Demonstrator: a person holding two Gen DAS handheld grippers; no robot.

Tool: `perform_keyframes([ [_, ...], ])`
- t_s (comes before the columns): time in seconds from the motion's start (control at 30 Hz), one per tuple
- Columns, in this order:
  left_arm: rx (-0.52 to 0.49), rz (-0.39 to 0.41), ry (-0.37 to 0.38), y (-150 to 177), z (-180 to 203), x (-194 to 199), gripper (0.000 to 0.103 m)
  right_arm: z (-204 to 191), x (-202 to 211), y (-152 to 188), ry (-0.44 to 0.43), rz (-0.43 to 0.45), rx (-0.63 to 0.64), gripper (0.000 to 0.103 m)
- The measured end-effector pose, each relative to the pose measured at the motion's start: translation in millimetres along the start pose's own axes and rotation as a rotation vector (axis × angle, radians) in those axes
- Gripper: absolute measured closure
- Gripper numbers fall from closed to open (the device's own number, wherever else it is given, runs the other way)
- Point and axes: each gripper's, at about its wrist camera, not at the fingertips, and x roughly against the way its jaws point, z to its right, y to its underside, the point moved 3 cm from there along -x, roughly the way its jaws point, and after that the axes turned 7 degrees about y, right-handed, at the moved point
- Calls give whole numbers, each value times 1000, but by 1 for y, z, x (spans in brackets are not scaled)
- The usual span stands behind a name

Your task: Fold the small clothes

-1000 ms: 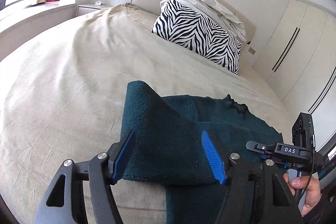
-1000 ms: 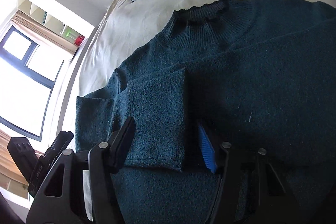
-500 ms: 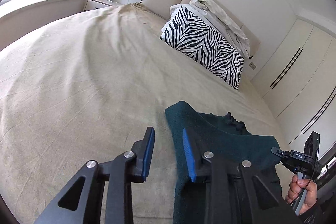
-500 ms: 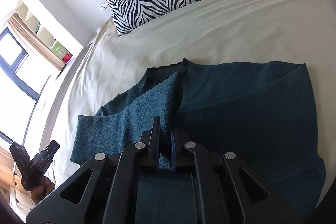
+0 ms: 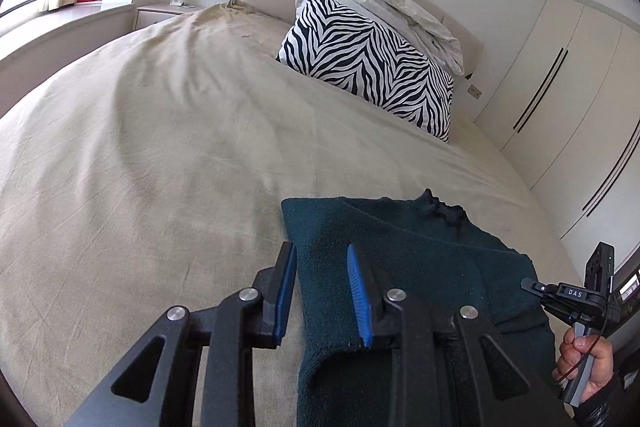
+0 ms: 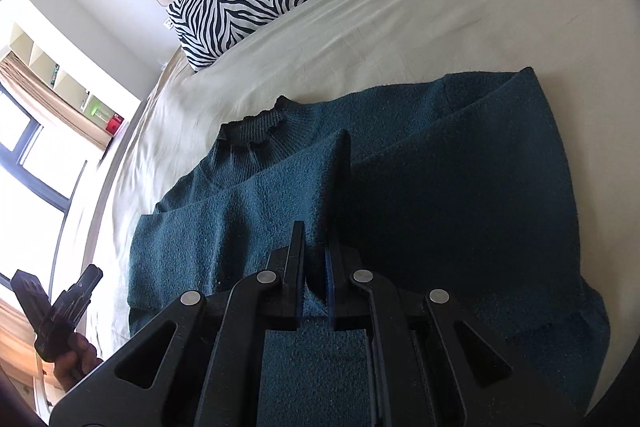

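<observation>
A dark teal knit sweater [image 6: 460, 187] lies on the bed, collar toward the pillows; it also shows in the left wrist view [image 5: 432, 267]. My right gripper [image 6: 314, 247] is shut on a folded-in sleeve of the sweater and lifts it into a ridge. My left gripper [image 5: 322, 279] straddles the sweater's left edge; its blue pads [image 5: 356, 291] stand a small gap apart around the fabric, not pressed together. The right gripper's body shows at the right edge of the left wrist view [image 5: 576, 295].
The sweater lies on a beige bed sheet [image 5: 160, 155]. A zebra-striped pillow [image 5: 368, 63] and a rumpled white duvet [image 5: 396, 7] sit at the headboard. White wardrobe doors [image 5: 568, 99] stand to the right, a window to the left.
My right gripper closed on the sleeve and lifted it. My left gripper narrowed from wide open, pulled off the sweater, then came back over its left edge.
</observation>
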Motion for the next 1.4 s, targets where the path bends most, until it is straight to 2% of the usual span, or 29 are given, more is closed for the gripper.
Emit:
perform_keyframes([
  [0.17, -50, -95, -47, -2, 21, -52, 74, 18, -10, 4, 5, -40, -41, 96],
  [0.27, -40, -211, -116, 17, 9, -90, 80, 21, -14, 4, 4, -39, -49, 96],
  [0.3, -49, -213, -130, 23, 4, -96, 84, 23, -17, 3, 10, -44, -58, 96],
  [0.37, -82, -190, -128, 28, 4, -95, 84, 29, -30, 1, 13, -73, -46, 96],
  [0.47, -110, -204, -137, 27, 9, -90, 84, 35, -29, 1, -13, -80, -55, 94],
  [0.53, -118, -194, -143, 24, 13, -79, 84, 40, -17, 0, 29, -57, -88, 93],
  [0.6, -164, -158, -151, 23, 24, -66, 83, 44, 3, -3, 89, 13, -115, 89],
  [0.67, -228, -166, -178, 28, 32, -65, 81, 32, 21, -8, 53, 91, -89, 89],
  [0.73, -236, -228, -209, 42, 24, -79, 80, 8, 24, -11, -34, 100, -15, 89],
  [0.77, -217, -215, -193, 45, 18, -83, 80, -4, 20, -11, -51, 91, 26, 88],
  [0.83, -187, -202, -170, 44, 13, -80, 79, -17, -4, -7, -50, 41, 76, 80],
  [0.87, -183, -208, -175, 44, 14, -79, 79, -15, -23, -3, -32, -19, 78, 55],
  [0.9, -189, -213, -183, 44, 15, -78, 79, -10, -43, 4, -30, -75, 75, 40],
  [1.0, -210, -206, -200, 48, 21, -58, 79, -19, -17, 12, 2, 8, 94, 40],
  [1.07, -199, -167, -227, 54, 18, -40, 62, -24, 7, 17, -70, 90, 96, 39],
  [1.1, -194, -185, -243, 61, 14, -40, 57, -23, 9, 20, -76, 114, 108, 31],
  [1.13, -184, -202, -235, 67, 9, -42, 57, -18, 1, 22, -29, 84, 115, 24],
  [1.17, -170, -184, -223, 69, 6, -36, 57, -8, -16, 27, 32, -6, 104, 14],
  [1.2, -144, -185, -216, 68, 5, -28, 57, -1, -23, 30, 31, -51, 101, 18],
  [1.27, -91, -160, -180, 67, 5, -2, 57, 4, 7, 30, 25, 11, 54, 22],
  [1.33, -85, -93, -193, 69, 7, 30, 53, 11, 45, 32, -53, 89, -7, 22],
  [1.4, -81, -101, -190, 81, 9, 52, 53, 19, 82, 43, -64, 157, -19, 20],
])
